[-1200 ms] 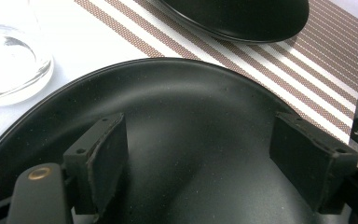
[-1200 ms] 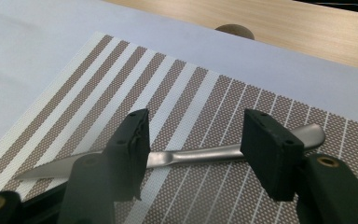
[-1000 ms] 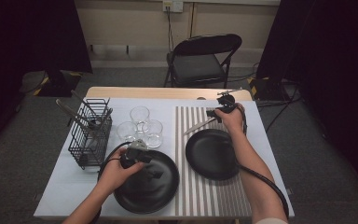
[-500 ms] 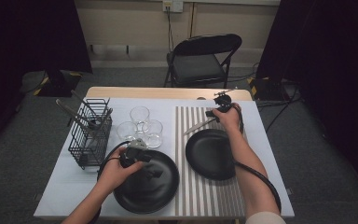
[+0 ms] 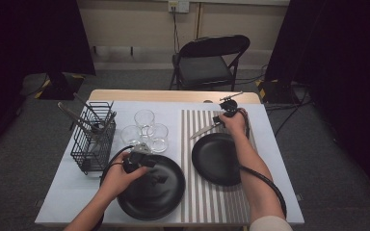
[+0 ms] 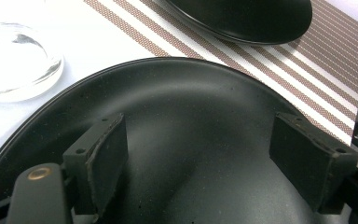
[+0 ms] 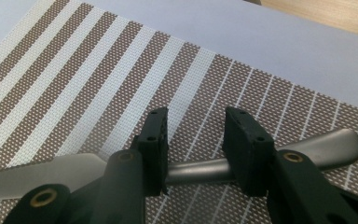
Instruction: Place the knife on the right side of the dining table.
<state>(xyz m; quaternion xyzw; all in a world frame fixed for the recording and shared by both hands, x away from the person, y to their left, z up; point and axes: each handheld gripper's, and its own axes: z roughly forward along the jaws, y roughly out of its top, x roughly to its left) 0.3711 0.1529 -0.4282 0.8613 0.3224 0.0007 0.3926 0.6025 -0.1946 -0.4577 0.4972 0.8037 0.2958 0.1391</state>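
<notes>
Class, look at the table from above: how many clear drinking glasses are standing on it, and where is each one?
3, clustered left of the striped placemat: far glass, near-left glass, near-right glass. All sit between the wire basket and the mat; none looks hidden.

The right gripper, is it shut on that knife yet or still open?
Open. The right gripper straddles the knife handle on the striped mat; its jaws have just been closing, but gaps remain beside both pads.
</notes>
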